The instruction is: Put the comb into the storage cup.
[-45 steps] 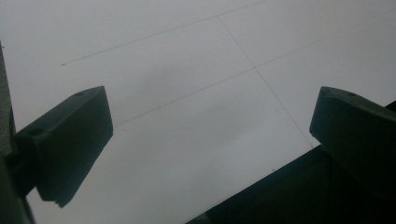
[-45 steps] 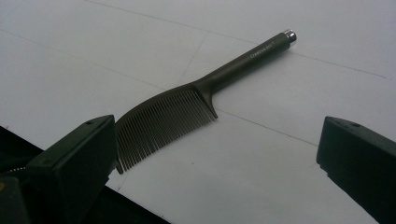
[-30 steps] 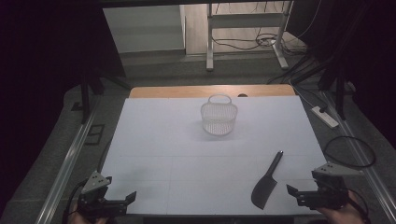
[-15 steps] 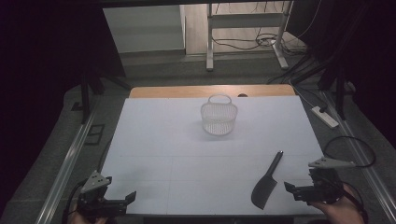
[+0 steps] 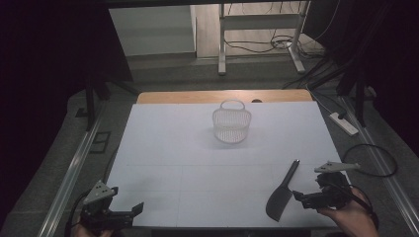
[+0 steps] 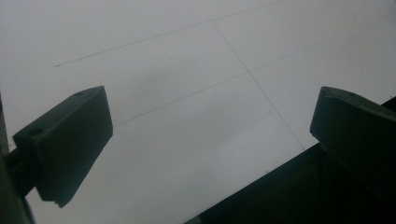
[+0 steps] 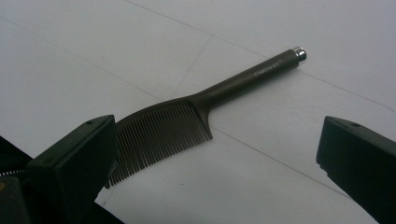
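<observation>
While the left gripper point(image 5: 123, 213) hovers at the near left corner of the white-covered bench point(image 5: 168, 158), its jaws are spread wide with nothing between them, just bare white sheet in the left gripper view. Further along, at the middle of the far half, a small white mesh basket with a looped handle point(image 5: 231, 123) stands upright, well apart from both grippers. Over on the right, a dark long-handled comb point(image 5: 281, 192) lies flat, teeth end nearest the right gripper point(image 5: 304, 200), whose jaws gape wide and empty just beside it.
</observation>
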`<action>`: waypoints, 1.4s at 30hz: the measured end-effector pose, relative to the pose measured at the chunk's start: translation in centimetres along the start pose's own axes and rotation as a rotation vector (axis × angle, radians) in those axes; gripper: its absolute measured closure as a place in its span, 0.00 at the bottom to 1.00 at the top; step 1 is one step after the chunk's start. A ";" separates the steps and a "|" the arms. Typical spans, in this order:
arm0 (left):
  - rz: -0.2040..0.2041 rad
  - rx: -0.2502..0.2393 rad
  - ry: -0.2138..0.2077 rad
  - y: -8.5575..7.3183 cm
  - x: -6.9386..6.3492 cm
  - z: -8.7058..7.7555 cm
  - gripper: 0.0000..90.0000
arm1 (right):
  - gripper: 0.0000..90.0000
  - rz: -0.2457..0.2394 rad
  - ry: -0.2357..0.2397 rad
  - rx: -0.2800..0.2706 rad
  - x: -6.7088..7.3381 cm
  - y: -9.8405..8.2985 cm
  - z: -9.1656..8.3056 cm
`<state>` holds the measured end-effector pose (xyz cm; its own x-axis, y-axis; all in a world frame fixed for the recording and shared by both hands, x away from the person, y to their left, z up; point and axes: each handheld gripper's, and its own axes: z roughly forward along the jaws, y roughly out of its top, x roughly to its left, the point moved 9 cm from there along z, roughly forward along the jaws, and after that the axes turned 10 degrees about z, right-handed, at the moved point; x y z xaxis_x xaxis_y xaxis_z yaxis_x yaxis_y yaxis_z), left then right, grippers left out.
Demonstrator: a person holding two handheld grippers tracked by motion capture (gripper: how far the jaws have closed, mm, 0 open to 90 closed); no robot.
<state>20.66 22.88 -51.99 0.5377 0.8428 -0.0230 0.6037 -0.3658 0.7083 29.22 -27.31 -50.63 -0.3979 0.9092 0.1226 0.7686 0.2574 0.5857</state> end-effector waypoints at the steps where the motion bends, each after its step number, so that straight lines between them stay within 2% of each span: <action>1: -0.001 -0.001 -0.001 0.0 0.0 0.0 0.00 | 0.00 -0.001 0.000 0.004 0.1 0.0 0.1; 11: -0.001 0.000 -0.002 0.0 0.0 0.0 0.00 | 0.00 -0.058 0.005 0.037 1.3 0.6 1.4; 17: -0.004 -0.001 -0.005 0.0 0.0 0.0 0.00 | 0.00 -0.070 0.016 0.037 1.8 1.0 1.8; 23: -0.003 -0.001 -0.008 0.0 0.0 0.0 0.00 | 0.08 -0.093 0.028 0.041 2.4 1.1 2.2; 27: -0.005 -0.005 -0.009 0.0 0.0 -0.1 0.00 | 0.27 -0.094 0.063 0.053 2.6 1.0 2.4; 28: -0.005 -0.005 -0.009 0.0 0.0 -0.1 0.00 | 0.49 -0.103 0.084 0.061 2.6 0.8 2.4; 29: -0.005 -0.005 -0.009 0.0 0.0 -0.1 0.00 | 0.49 -0.103 0.084 0.061 2.6 0.8 2.4; 30: -0.004 -0.004 -0.009 0.0 0.0 -0.1 0.00 | 0.66 -0.114 0.115 0.074 2.8 0.7 2.3; 31: -0.004 -0.004 -0.009 0.0 0.0 -0.1 0.00 | 0.66 -0.114 0.115 0.074 2.8 0.7 2.3; 32: -0.003 -0.004 -0.010 0.0 0.0 -0.1 0.00 | 0.81 -0.128 0.122 0.084 2.9 0.6 2.3; 33: -0.003 -0.003 -0.010 0.0 0.0 -0.1 0.00 | 0.81 -0.128 0.122 0.084 2.9 0.6 2.3; 36: -0.003 -0.004 -0.011 0.0 0.0 -0.1 0.00 | 0.99 -0.156 0.128 0.090 2.8 0.5 2.4; 38: -0.003 -0.003 -0.010 0.0 0.0 -0.1 0.00 | 0.99 -0.165 0.157 0.115 2.7 0.1 2.7; 42: -0.003 -0.004 -0.010 0.0 0.0 -0.1 0.00 | 0.99 -0.187 0.168 0.140 2.6 -0.5 3.3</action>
<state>20.60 22.92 -51.98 0.5421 0.8397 -0.0322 0.6031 -0.3621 0.7107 29.43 -23.97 -53.27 -0.6074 0.7779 0.1608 0.7313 0.4685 0.4957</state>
